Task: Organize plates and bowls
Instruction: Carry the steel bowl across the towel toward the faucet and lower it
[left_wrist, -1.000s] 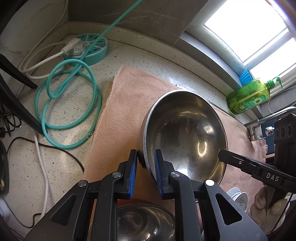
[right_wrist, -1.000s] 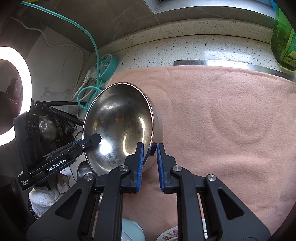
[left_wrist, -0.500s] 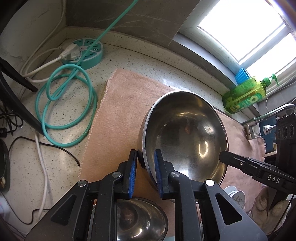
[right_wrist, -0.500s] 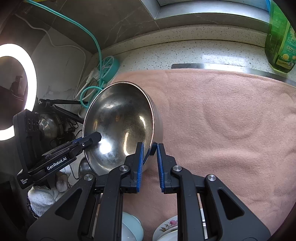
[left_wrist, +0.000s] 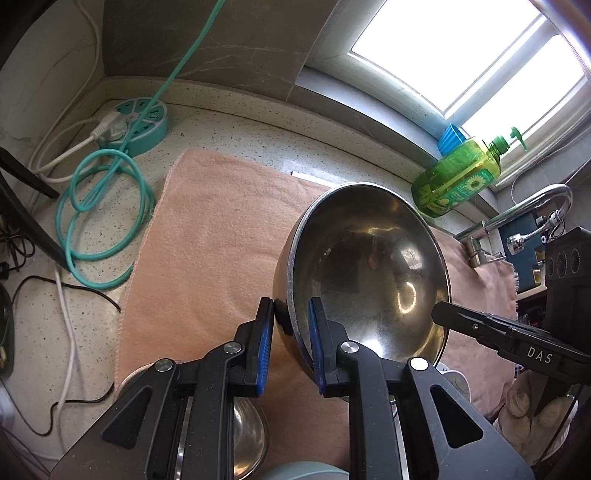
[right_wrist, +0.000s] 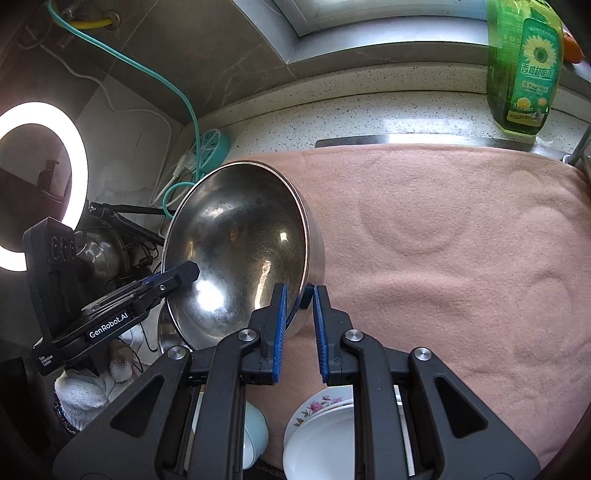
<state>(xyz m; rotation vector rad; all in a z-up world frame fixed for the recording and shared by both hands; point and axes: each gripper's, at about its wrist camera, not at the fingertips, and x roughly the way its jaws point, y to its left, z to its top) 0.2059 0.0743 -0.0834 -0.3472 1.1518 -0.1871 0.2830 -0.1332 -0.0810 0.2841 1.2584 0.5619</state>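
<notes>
A large steel bowl (left_wrist: 369, 273) is held in the air above a pink towel (left_wrist: 214, 236), tilted. My left gripper (left_wrist: 290, 334) is shut on its left rim. My right gripper (right_wrist: 299, 310) is shut on the opposite rim of the same bowl (right_wrist: 236, 254). A smaller steel bowl (left_wrist: 243, 439) sits below my left gripper. White floral plates (right_wrist: 321, 424) and a pale blue bowl (right_wrist: 255, 435) sit below my right gripper at the towel's near edge.
A green soap bottle (left_wrist: 458, 177) stands on the sill by the faucet (left_wrist: 532, 206). A teal power strip (left_wrist: 136, 122) and coiled teal cable (left_wrist: 103, 218) lie on the counter left of the towel. A ring light (right_wrist: 40, 184) stands at far left.
Both grippers have lifted the large steel bowl higher and drawn it back toward me. The lower steel bowl, plates and blue bowl show more below the fingers.
</notes>
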